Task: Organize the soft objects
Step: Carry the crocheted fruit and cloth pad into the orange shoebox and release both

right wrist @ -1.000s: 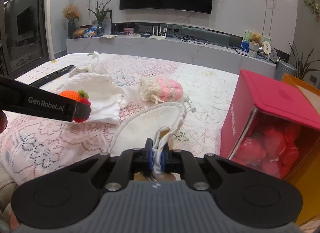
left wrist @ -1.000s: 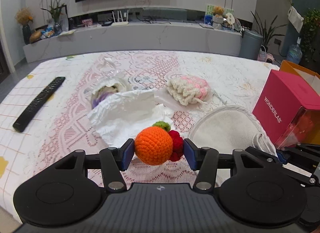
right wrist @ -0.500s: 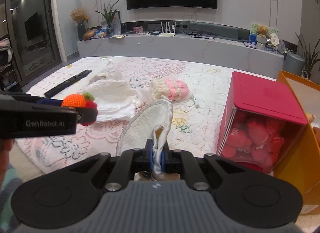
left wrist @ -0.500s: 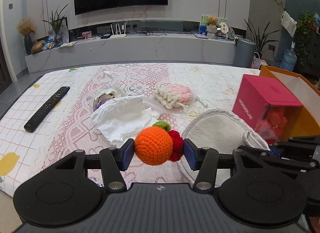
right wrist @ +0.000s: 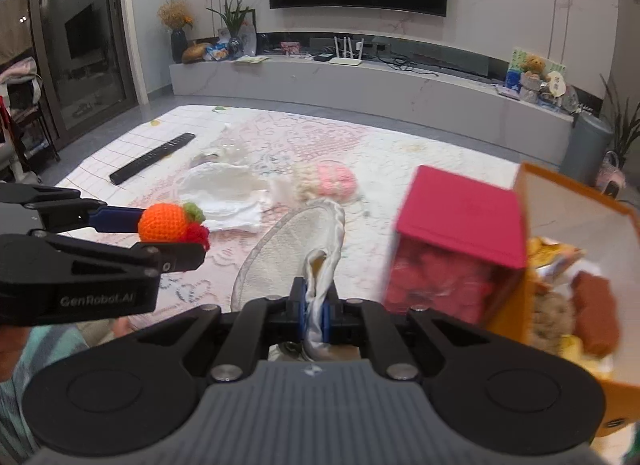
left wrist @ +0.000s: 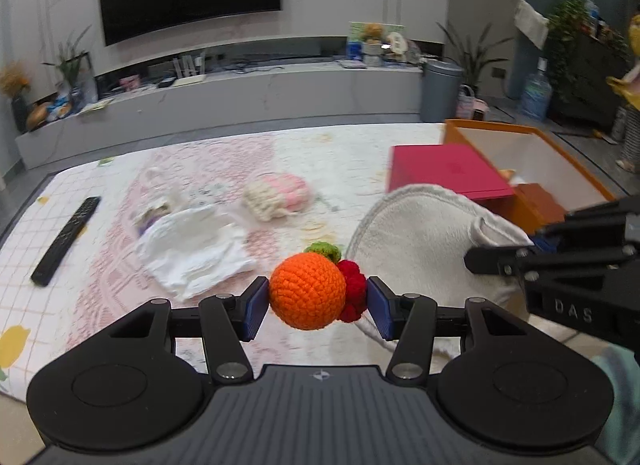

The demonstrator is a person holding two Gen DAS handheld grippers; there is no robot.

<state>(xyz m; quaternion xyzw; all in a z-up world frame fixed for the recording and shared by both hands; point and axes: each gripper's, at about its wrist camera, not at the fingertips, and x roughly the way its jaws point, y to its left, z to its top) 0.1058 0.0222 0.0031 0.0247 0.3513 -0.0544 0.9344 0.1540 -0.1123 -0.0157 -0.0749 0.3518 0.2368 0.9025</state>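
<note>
Between the left claw point(left wrist: 316, 303) pads sits the gripped crochet orange point(left wrist: 307, 296); right claw point(right wrist: 314, 307) pinches white pad point(right wrist: 280, 253).

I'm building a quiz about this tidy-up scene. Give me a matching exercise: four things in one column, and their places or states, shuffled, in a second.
Things:
1. crochet orange
2. white fleece pad
3. remote control
4. pink box

Places or states:
A. lying flat near the left edge of the tablecloth
B. held between the pads of the left hand-held gripper
C. standing beside the open orange box
D. an edge pinched in the shut right hand-held gripper

Pairs: 1-B, 2-D, 3-A, 4-C
</note>
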